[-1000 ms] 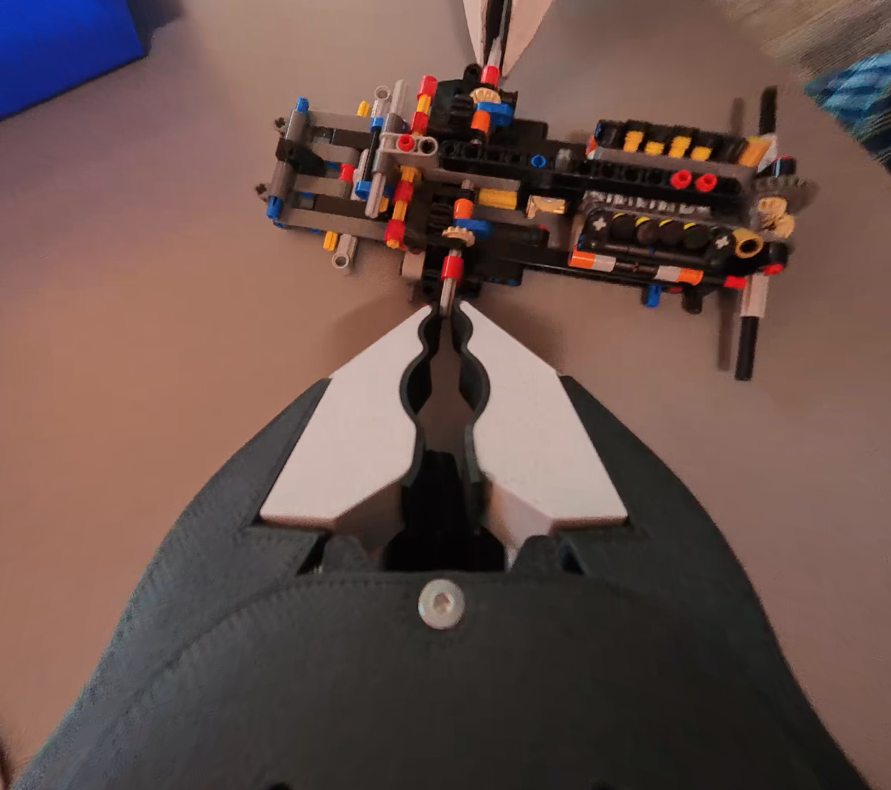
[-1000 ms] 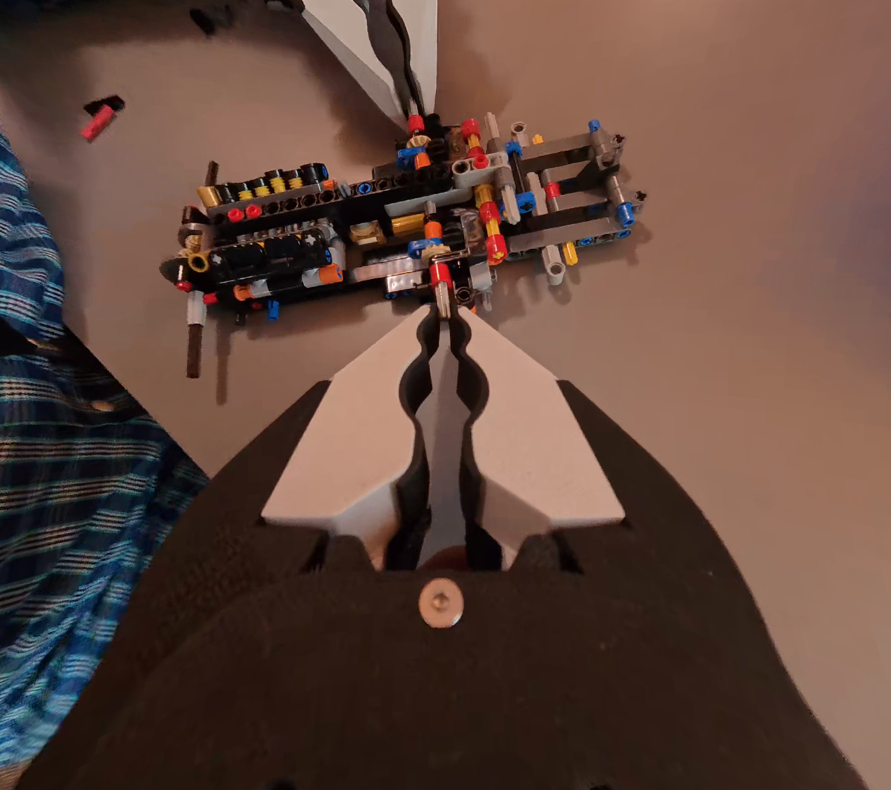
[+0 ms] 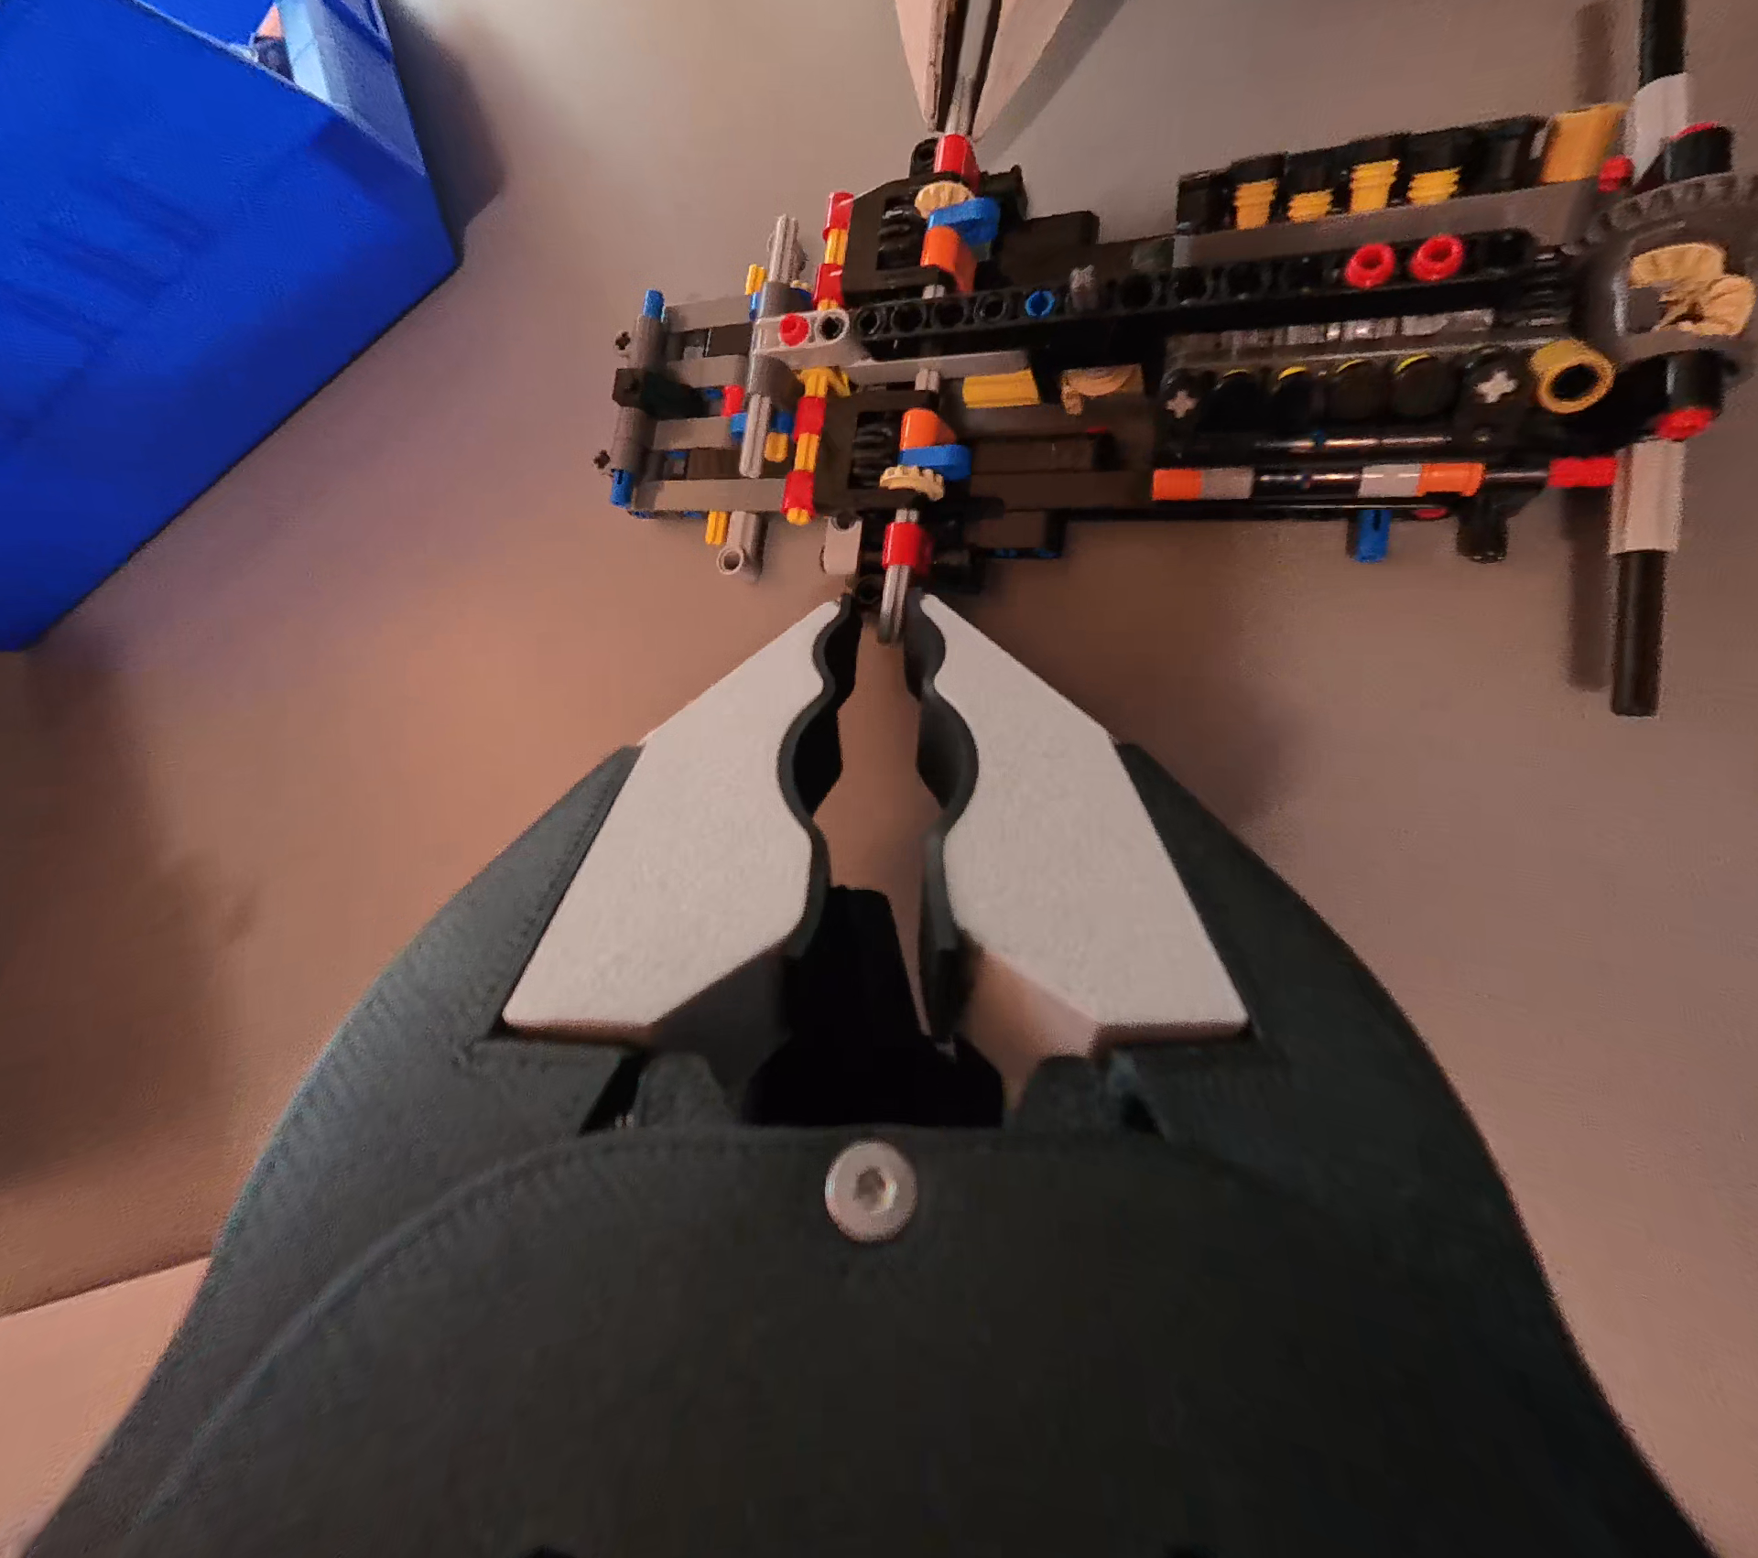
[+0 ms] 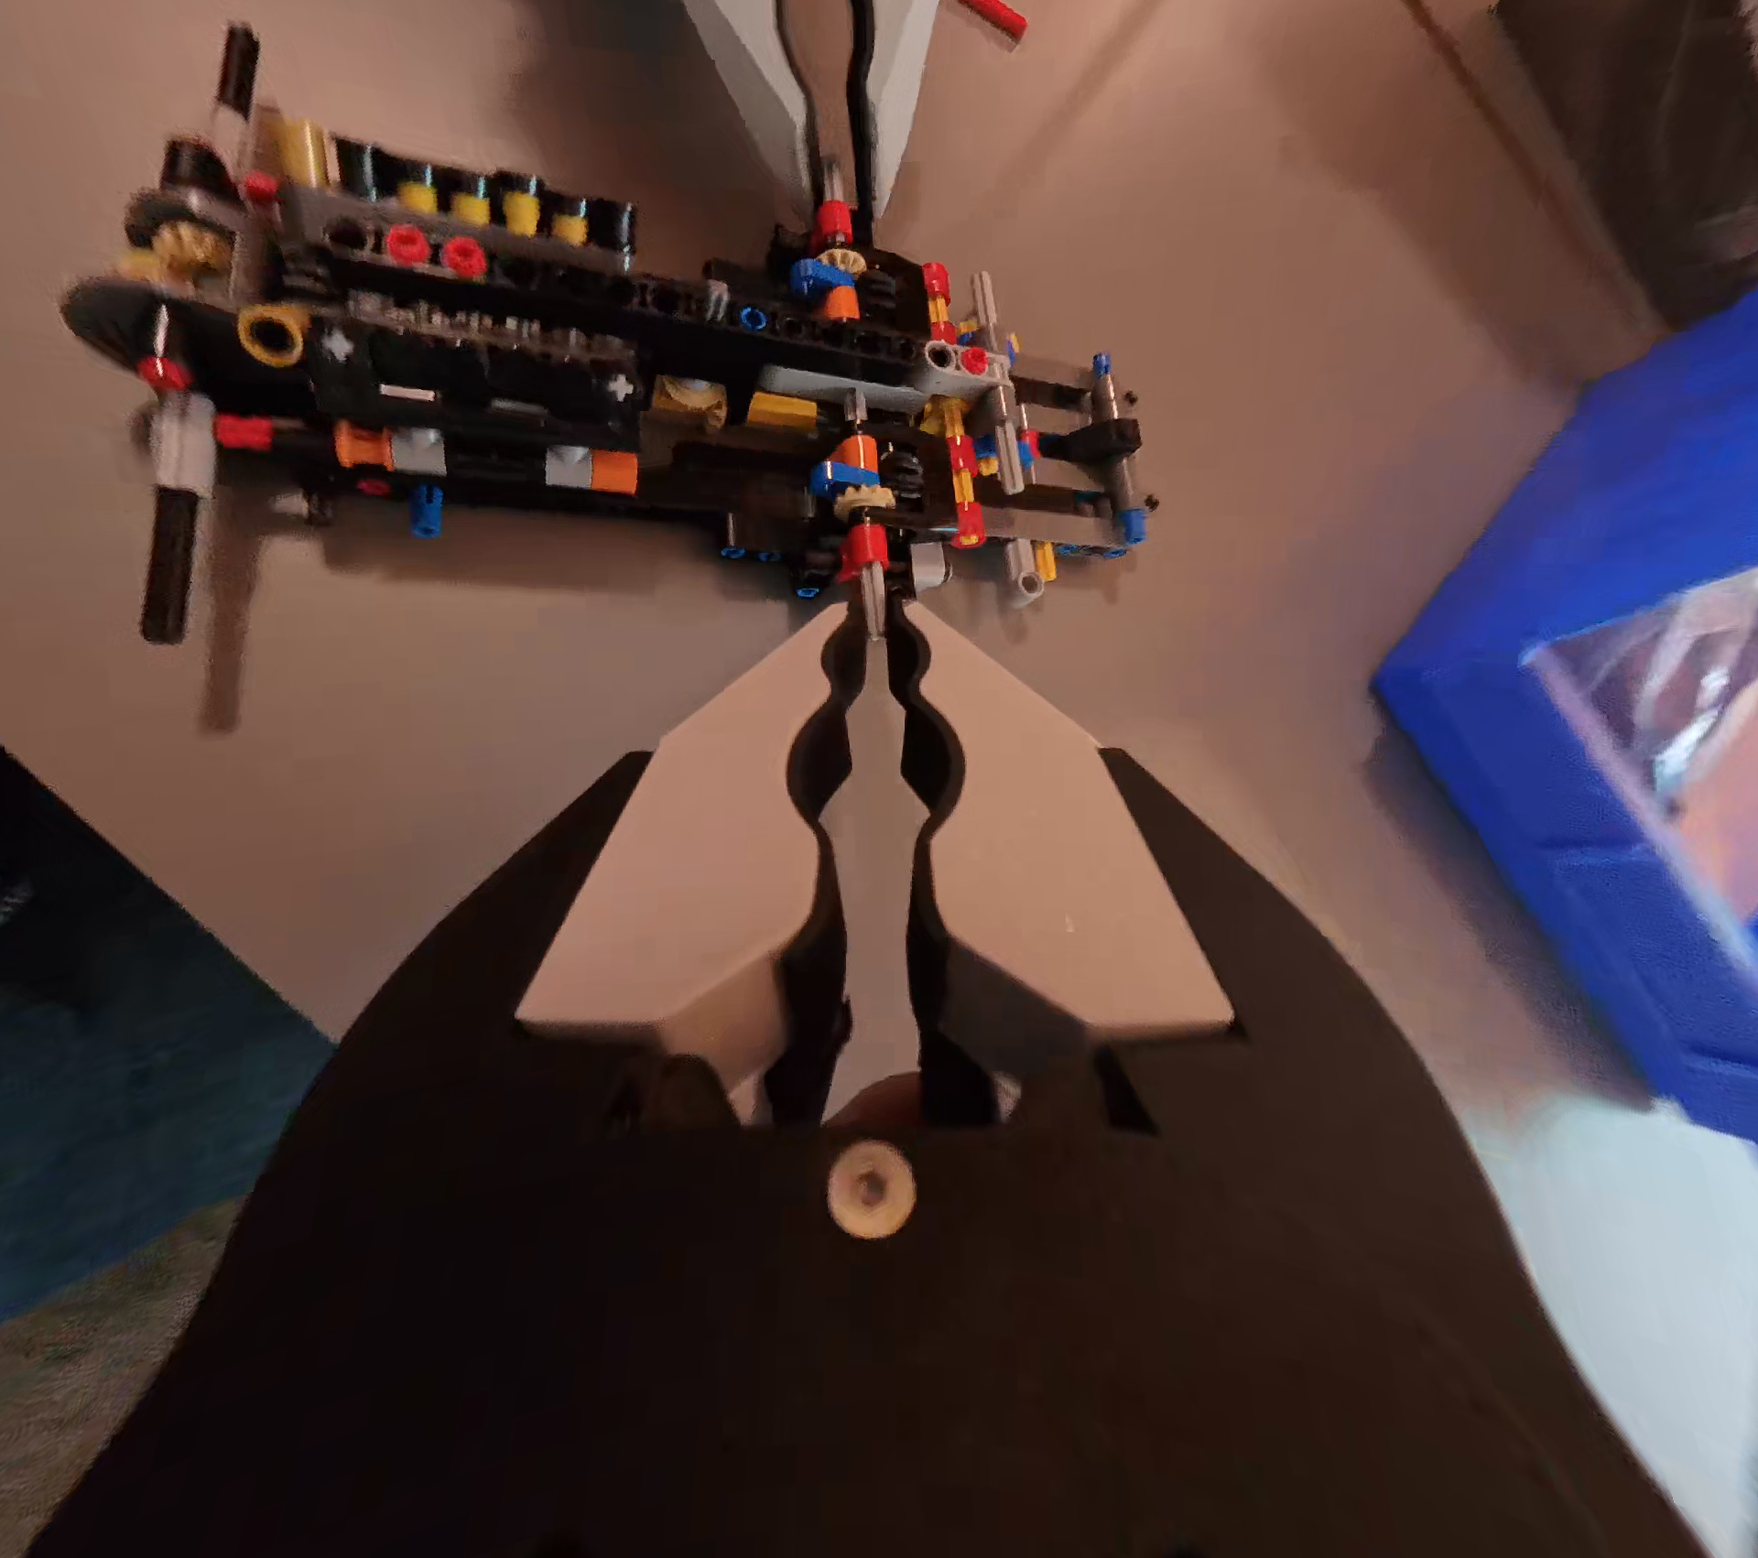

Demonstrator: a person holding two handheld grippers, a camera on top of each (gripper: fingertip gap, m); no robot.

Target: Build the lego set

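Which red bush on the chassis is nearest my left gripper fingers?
The red bush on the grey axle at the left gripper; the others sit deeper in the chassis.

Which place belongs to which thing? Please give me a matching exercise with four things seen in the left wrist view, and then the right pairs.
Things:
1. blue bin
2. left gripper
3. right gripper
4. yellow ring

Places:
A. at the grey axle on the far side of the lego model
B. near the right end of the model
C. on the table, left of the model
D. at the grey axle on the near side of the model

Pairs: 1-C, 2-D, 3-A, 4-B
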